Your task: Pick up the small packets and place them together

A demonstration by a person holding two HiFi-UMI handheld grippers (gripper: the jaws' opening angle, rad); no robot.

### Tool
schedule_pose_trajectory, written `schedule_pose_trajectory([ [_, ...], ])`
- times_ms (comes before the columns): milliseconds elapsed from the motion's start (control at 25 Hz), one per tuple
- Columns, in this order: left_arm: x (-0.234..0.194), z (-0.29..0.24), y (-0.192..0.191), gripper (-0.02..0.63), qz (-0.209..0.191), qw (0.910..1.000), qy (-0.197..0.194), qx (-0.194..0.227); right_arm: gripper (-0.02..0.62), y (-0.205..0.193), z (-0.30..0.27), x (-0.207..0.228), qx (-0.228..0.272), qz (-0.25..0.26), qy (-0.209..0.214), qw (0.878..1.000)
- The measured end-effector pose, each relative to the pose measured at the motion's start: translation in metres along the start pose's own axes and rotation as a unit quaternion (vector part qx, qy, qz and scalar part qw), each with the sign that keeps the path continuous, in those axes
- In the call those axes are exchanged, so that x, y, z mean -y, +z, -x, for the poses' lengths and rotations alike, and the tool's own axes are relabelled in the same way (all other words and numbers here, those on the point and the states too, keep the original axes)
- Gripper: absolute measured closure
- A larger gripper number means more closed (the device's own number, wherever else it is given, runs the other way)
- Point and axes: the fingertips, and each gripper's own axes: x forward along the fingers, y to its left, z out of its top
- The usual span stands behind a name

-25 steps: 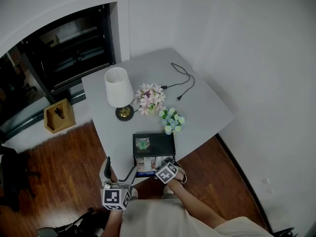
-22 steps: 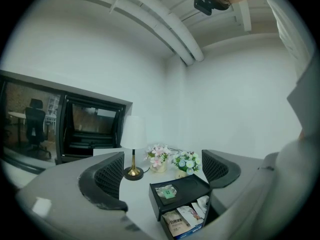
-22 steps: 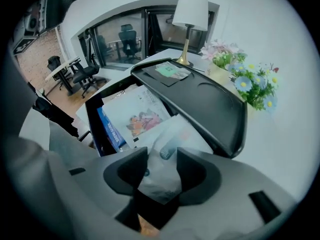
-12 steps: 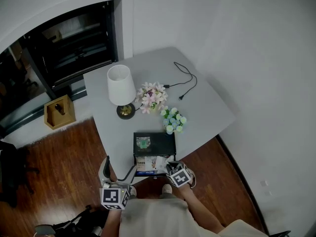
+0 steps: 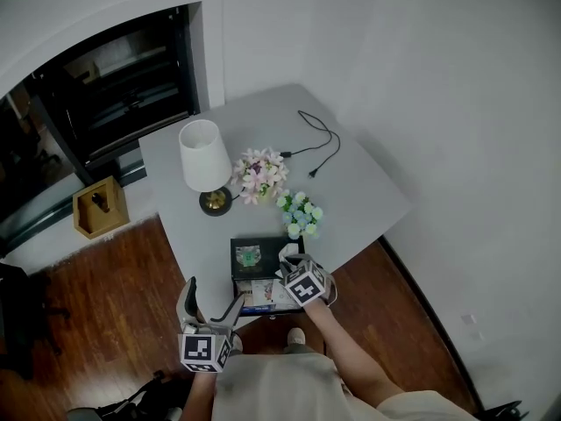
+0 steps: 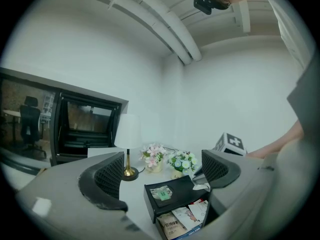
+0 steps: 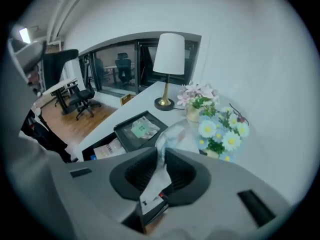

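The right tool [image 7: 159, 176] pinches a white packet [image 7: 167, 139] at bottom centre of the frame, jaws pressed against it. Beyond, on the grey worktop [image 7: 145, 104], a green-labelled packet [image 7: 141, 129] lies on a black box [image 7: 125, 140], centre left. A white-shaded lamp [image 7: 168, 54], pink flowers [image 7: 197, 94] and blue-and-white flowers [image 7: 220, 131] stand behind.

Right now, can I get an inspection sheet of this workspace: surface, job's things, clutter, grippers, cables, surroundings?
Surface: grey table.
Job's things: lid packet on top of the black box; drawer packets in its open front; held packet in the right gripper.
Clutter: lamp, pink flowers, blue flowers.
Grippers: right gripper shut on the held packet, over the box; left gripper open, empty, off the table's near edge.
Cables: black cable on the table behind the flowers.
Surroundings: wood floor, wooden crate, dark window, white wall.
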Motion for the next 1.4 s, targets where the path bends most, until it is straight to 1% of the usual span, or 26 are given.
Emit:
schedule_pose_trajectory([
  [40,0.000,0.001,0.001,0.126,0.000,1.0000,0.001,0.000,0.509,0.004,-0.010,0.002,-0.010,0.009,-0.002,1.000],
  [120,-0.003,0.003,0.000,0.127,0.002,1.0000,0.006,0.001,0.506,0.008,-0.029,0.002,-0.034,0.020,-0.003,0.999],
  [240,-0.007,0.006,0.001,0.129,0.004,0.9999,0.014,0.003,0.493,0.002,-0.051,0.001,-0.065,0.011,0.011,0.998],
  [280,-0.009,0.008,0.002,0.129,0.004,0.9998,0.017,0.003,0.476,0.001,-0.054,-0.001,-0.068,0.008,0.021,0.997],
  [360,-0.013,0.011,0.002,0.129,0.004,0.9997,0.023,0.003,0.474,0.002,-0.058,-0.003,-0.066,0.006,0.034,0.997],
  [440,-0.016,0.012,-0.001,0.129,0.007,0.9996,0.029,0.001,0.474,0.006,-0.058,-0.001,-0.052,0.002,0.029,0.998],
  [480,-0.017,0.013,-0.002,0.129,0.009,0.9995,0.032,0.001,0.416,0.009,-0.056,0.001,-0.040,-0.005,0.025,0.999],
  [520,-0.018,0.013,-0.003,0.129,0.011,0.9994,0.033,0.001,0.257,0.011,-0.052,0.002,-0.024,-0.017,0.023,0.999],
  [560,-0.018,0.012,-0.002,0.129,0.011,0.9994,0.034,0.002,0.206,0.015,-0.046,0.003,-0.003,-0.030,0.023,0.999],
  [600,-0.018,0.012,-0.001,0.129,0.010,0.9994,0.033,0.003,0.207,0.020,-0.035,0.003,0.027,-0.042,0.026,0.998],
  [640,-0.018,0.011,0.001,0.129,0.009,0.9995,0.031,0.004,0.206,0.028,-0.021,0.002,0.069,-0.057,0.031,0.996],
  [680,-0.019,0.010,0.003,0.129,0.008,0.9996,0.029,0.004,0.207,0.039,-0.002,0.002,0.123,-0.080,0.037,0.989],
  [720,-0.019,0.008,0.004,0.133,0.007,0.9996,0.027,0.005,0.207,0.052,0.020,0.004,0.186,-0.112,0.043,0.975],
  [760,-0.019,0.005,0.005,0.133,0.006,0.9996,0.025,0.007,0.207,0.065,0.047,0.008,0.255,-0.148,0.047,0.954],
  [800,-0.019,0.003,0.007,0.133,0.005,0.9997,0.023,0.009,0.207,0.075,0.075,0.014,0.321,-0.179,0.047,0.929],
  [840,-0.018,0.001,0.009,0.133,0.002,0.9997,0.021,0.011,0.207,0.081,0.103,0.020,0.377,-0.197,0.040,0.904],
  [880,-0.017,-0.001,0.011,0.133,-0.001,0.9997,0.019,0.013,0.207,0.084,0.127,0.025,0.417,-0.200,0.026,0.886],
  [920,-0.016,-0.004,0.014,0.133,-0.005,0.9997,0.016,0.017,0.207,0.082,0.148,0.029,0.444,-0.190,0.007,0.876],
  [960,-0.014,-0.006,0.017,0.134,-0.010,0.9997,0.014,0.020,0.207,0.079,0.163,0.031,0.459,-0.173,-0.015,0.871],
  [1000,-0.012,-0.007,0.019,0.135,-0.015,0.9995,0.012,0.024,0.207,0.073,0.175,0.032,0.464,-0.154,-0.034,0.872],
  [1080,-0.008,-0.009,0.022,0.135,-0.026,0.9992,0.010,0.029,0.211,0.060,0.187,0.028,0.459,-0.125,-0.055,0.878],
  [1120,-0.006,-0.010,0.023,0.135,-0.030,0.9990,0.010,0.030,0.215,0.054,0.190,0.027,0.455,-0.120,-0.060,0.880],
  [1160,-0.004,-0.010,0.024,0.135,-0.034,0.9989,0.010,0.032,0.235,0.048,0.190,0.026,0.450,-0.122,-0.065,0.883],
  [1280,0.004,-0.012,0.024,0.135,-0.037,0.9989,0.004,0.030,0.239,0.035,0.182,0.023,0.420,-0.117,-0.076,0.897],
  [1320,0.007,-0.012,0.023,0.135,-0.038,0.9989,0.001,0.027,0.239,0.034,0.180,0.021,0.414,-0.113,-0.077,0.900],
  [1400,0.010,-0.012,0.022,0.135,-0.039,0.9989,-0.005,0.025,0.239,0.035,0.180,0.017,0.413,-0.112,-0.073,0.901],
])
